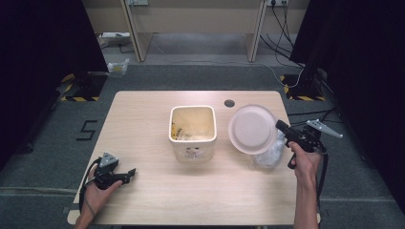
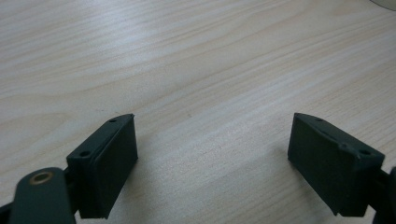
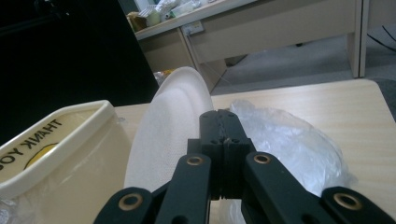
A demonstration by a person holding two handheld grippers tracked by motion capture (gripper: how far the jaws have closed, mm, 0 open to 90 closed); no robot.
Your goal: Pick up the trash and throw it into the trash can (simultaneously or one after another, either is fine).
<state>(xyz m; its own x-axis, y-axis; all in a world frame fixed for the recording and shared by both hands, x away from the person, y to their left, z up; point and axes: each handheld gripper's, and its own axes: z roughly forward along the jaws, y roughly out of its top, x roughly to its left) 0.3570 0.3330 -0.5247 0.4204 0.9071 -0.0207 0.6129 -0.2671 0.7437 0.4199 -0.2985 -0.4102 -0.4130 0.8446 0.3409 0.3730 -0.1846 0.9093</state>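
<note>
Now, a pale wood table on grey carpet, dark curtains at both sides, a desk along the back wall. Mid-table sits a cream bin, a cable hole near the far edge. At the right edge the right gripper has its jaws pressed together on the rim of a white plate, held tilted just beside the bin, above a crumpled clear bag. Near the front left corner the left gripper rests, jaws spread over bare wood.
</note>
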